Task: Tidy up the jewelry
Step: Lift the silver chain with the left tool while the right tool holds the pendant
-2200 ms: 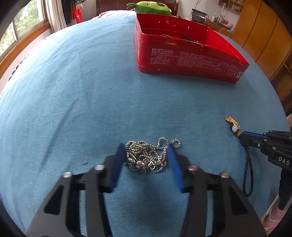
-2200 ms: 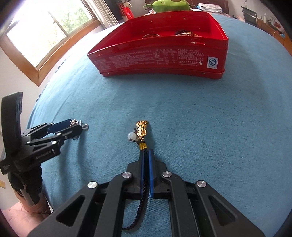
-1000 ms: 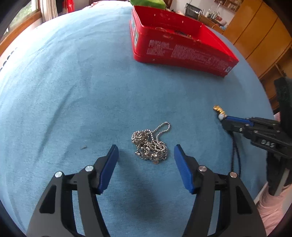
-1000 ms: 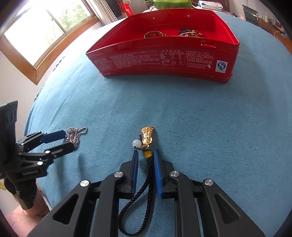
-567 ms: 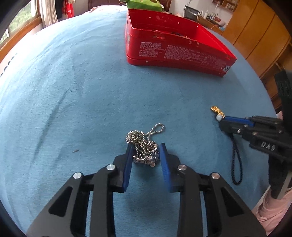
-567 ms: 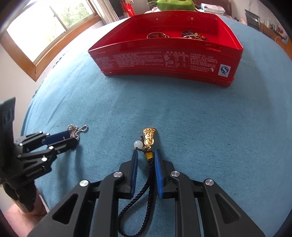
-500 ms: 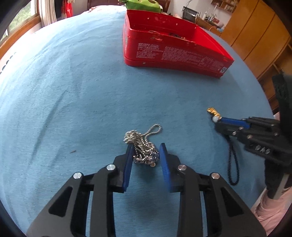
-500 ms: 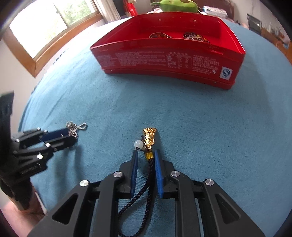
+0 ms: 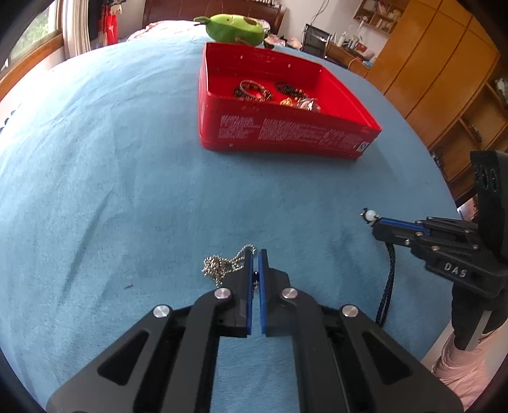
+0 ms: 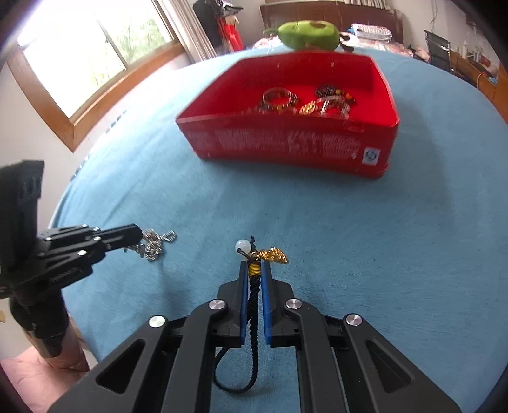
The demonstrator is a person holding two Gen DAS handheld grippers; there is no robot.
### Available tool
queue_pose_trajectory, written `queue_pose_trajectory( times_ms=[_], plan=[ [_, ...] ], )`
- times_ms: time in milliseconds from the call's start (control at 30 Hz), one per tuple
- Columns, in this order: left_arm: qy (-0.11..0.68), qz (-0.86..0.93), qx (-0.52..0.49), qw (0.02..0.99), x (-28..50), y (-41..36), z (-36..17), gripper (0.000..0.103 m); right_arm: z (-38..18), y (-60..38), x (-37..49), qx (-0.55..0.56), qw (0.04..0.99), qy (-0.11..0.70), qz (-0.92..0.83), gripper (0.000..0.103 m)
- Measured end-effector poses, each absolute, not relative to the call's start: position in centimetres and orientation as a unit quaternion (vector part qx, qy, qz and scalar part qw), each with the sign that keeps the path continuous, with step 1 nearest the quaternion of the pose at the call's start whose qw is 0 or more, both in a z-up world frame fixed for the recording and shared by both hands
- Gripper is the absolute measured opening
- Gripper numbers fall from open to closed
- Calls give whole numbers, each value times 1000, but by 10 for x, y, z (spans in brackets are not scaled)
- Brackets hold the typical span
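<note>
My left gripper (image 9: 256,254) is shut on a silver ball chain (image 9: 219,263) that hangs off its left side above the blue cloth; the chain also shows in the right wrist view (image 10: 152,243). My right gripper (image 10: 255,267) is shut on the dark braided cord (image 10: 252,298) of a charm with a gold pendant (image 10: 273,255) and a white bead (image 10: 241,246), lifted off the cloth. The red tin box (image 9: 285,133) stands ahead of both, holding several bracelets (image 10: 279,98).
A blue cloth (image 9: 95,159) covers the round table. A green plush toy (image 9: 235,28) lies behind the box. A window (image 10: 95,41) is at the left; wooden cabinets (image 9: 444,79) stand at the right. The table edge runs close under both grippers.
Both grippers have shut on their pieces and lifted them off the cloth. Both have risen, so the inside of the red box now shows.
</note>
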State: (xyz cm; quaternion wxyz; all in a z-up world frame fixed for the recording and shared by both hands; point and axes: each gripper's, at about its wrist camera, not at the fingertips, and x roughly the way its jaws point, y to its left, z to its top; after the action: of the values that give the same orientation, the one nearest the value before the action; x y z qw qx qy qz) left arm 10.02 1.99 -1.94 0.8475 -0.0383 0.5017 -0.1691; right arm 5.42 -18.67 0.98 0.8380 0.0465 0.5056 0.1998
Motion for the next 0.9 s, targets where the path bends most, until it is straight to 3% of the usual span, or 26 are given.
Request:
queue_pose_trajectory(
  times_ms=[300,433,467,500,533,733,833,867,900],
  plan=[
    [507,-153,-23,848,98,30,-19,2,8,-188,56,54,837,507,198,7],
    [533,-123,-4,837,110,33,-38,9,-1,-185,58,55,830,516,203,7],
    [533,-118,1,838,110,33,-39,23,-3,-184,58,55,829,517,204,7],
    [535,-114,4,837,110,33,-39,45,-3,-183,58,55,829,518,204,7],
    [534,-112,6,838,111,32,-39,50,-4,-183,60,54,828,519,204,7],
    [547,-120,16,829,113,21,-46,50,-4,-182,61,54,828,519,204,7],
    [548,-103,32,829,112,17,-53,30,-4,-183,62,57,827,521,204,7],
    [549,-109,28,828,112,17,-53,18,-3,-184,61,58,827,521,204,7],
    [552,-118,21,826,112,16,-53,14,-3,-185,62,60,827,521,203,7]
  ],
)
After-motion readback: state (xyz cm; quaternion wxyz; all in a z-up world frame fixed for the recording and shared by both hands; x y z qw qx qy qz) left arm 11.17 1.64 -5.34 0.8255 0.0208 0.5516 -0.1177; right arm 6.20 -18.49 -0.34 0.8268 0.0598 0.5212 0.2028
